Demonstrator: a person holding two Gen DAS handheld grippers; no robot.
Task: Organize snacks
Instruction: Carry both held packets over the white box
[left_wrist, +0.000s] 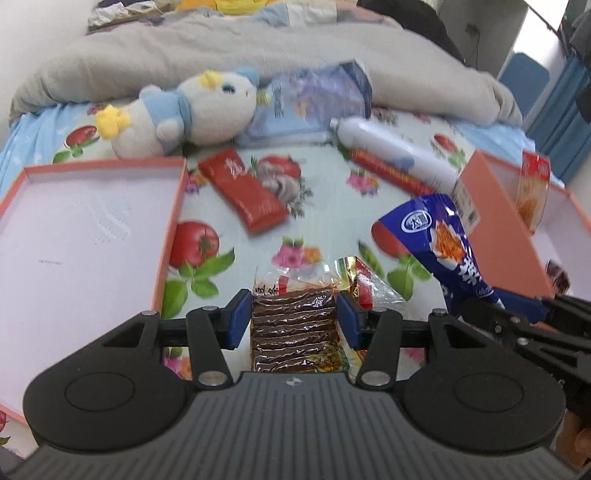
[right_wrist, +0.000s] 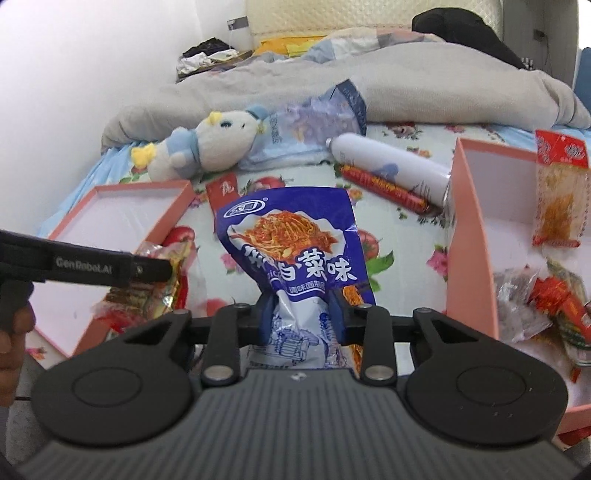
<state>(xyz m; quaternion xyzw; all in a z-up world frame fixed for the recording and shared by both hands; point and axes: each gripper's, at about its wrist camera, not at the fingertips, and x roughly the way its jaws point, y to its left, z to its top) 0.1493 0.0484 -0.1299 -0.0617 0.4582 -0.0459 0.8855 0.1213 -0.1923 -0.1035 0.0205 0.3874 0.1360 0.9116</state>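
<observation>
Grippers first, nearest to us. Our left gripper (left_wrist: 294, 317) is clenched on a clear pack of brown snack strips (left_wrist: 293, 325), blue pads pressing both its sides, pack lifted over the bed sheet (left_wrist: 317, 206). Our right gripper (right_wrist: 302, 314) is clenched on the lower end of a blue noodle-print snack bag (right_wrist: 291, 236), the bag standing up between the pads and crumpled at the grip. In the right wrist view the left gripper's black finger comes in from the left edge w/ the strip pack under its tip, and part of a hand shows at the lower left.

Near left edge of the bed: a pink tray (left_wrist: 173, 206), white inside, no snacks seen in it. Near right edge: a second pink box (right_wrist: 469, 236) w/ several packs inside, incl. a clear pack of orange shreds (right_wrist: 557, 199) leaning on its far wall and red-and-clear wrappers (right_wrist: 554, 299) lower down.

Mid sheet, btwn the two boxes: a red sachet (left_wrist: 242, 188) lying flat, tilted. Further right, a red sausage stick (right_wrist: 384, 186) lies touching a white spray can (right_wrist: 391, 162) on its side, can's base near the right box's corner.

Farther back: a white-and-blue plush toy (left_wrist: 184, 114) on its side, just beside a pale blue foil bag (left_wrist: 314, 99). Behind them, a grey duvet (left_wrist: 221, 55) across the far part of the bed.
</observation>
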